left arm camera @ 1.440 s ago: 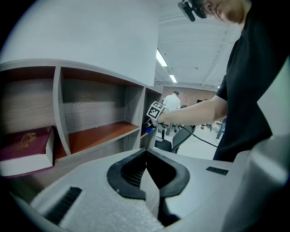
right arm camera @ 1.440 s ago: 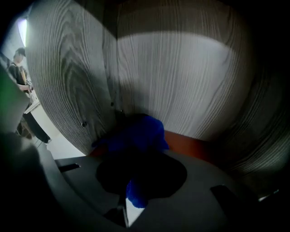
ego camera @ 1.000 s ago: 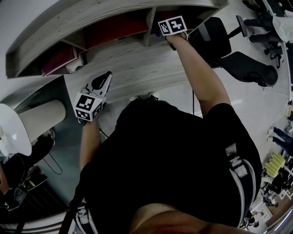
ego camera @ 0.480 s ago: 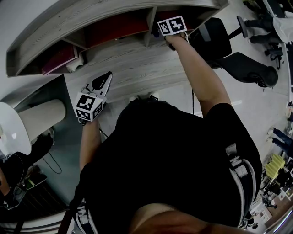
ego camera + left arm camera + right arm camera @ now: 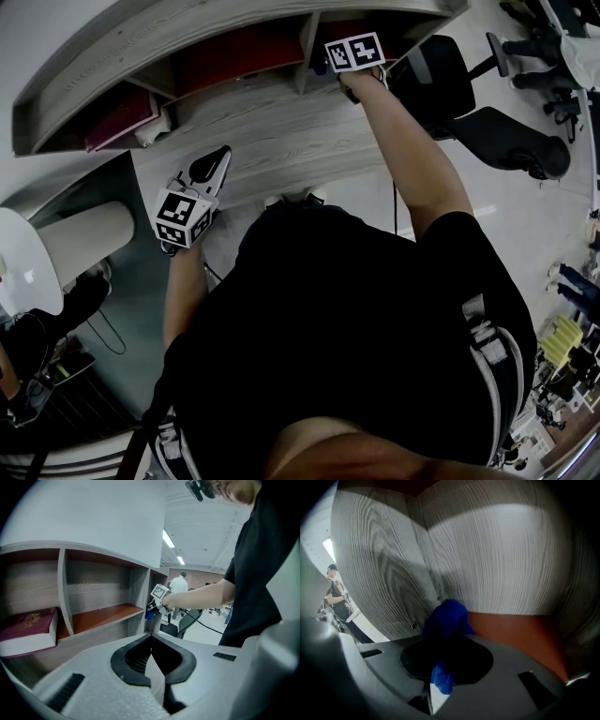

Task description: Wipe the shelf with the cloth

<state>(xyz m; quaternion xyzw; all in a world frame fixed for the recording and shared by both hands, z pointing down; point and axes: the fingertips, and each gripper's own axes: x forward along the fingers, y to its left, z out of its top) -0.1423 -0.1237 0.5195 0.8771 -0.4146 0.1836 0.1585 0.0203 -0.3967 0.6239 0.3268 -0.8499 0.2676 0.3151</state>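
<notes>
The grey wooden shelf unit (image 5: 234, 112) has red-brown compartment floors. My right gripper (image 5: 354, 52) reaches into the rightmost compartment, its jaws hidden inside. In the right gripper view that gripper (image 5: 445, 641) is shut on a blue cloth (image 5: 449, 618), which is pressed into the back corner where the orange-brown shelf floor (image 5: 520, 632) meets the grey wall. My left gripper (image 5: 220, 155) hovers over the shelf's lower grey ledge. In its own view the left gripper (image 5: 151, 638) is shut and holds nothing. The right gripper's marker cube (image 5: 161, 592) and the cloth (image 5: 149, 616) show beyond it.
A maroon book (image 5: 28, 630) lies in the left compartment (image 5: 117, 122). A black office chair (image 5: 487, 122) stands right of the shelf. At the left edge is a white round object (image 5: 28, 267). People stand far off in the room (image 5: 179, 584).
The right gripper has edged very slightly rightward inside the compartment. The left gripper has stayed put.
</notes>
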